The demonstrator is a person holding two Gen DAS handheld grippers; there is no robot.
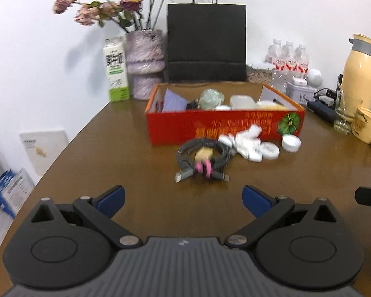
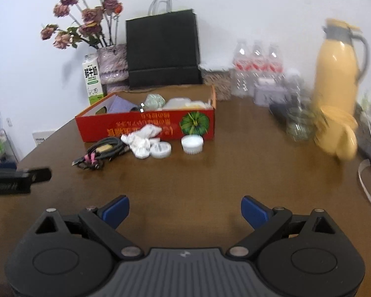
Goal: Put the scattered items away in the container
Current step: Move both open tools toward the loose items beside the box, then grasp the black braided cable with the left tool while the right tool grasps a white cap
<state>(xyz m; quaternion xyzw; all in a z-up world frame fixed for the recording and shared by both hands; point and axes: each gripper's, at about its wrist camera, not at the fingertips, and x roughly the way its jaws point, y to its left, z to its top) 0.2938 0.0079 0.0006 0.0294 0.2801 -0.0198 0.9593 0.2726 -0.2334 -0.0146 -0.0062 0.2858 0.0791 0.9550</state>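
Observation:
A red cardboard box [image 1: 210,130] [image 2: 126,126] stands on the brown table and holds several items. In front of it lie a coiled grey cable with a pink tie [image 1: 202,157] [image 2: 104,149], a crumpled white packet [image 1: 247,139] [image 2: 141,141], a round white tin [image 1: 269,150] [image 2: 161,149] and a white round tub [image 1: 291,142] [image 2: 192,143]. My left gripper [image 1: 184,201] is open and empty, low over the table short of the cable. My right gripper [image 2: 185,211] is open and empty, further back and right of the items.
Behind the box stand a black paper bag [image 1: 206,42], a vase of dried roses [image 1: 144,61], a milk carton [image 1: 116,70] and water bottles [image 1: 288,59]. A yellow thermos [image 1: 358,74] [image 2: 334,74], a yellow mug [image 1: 367,128] and a glass stand at the right.

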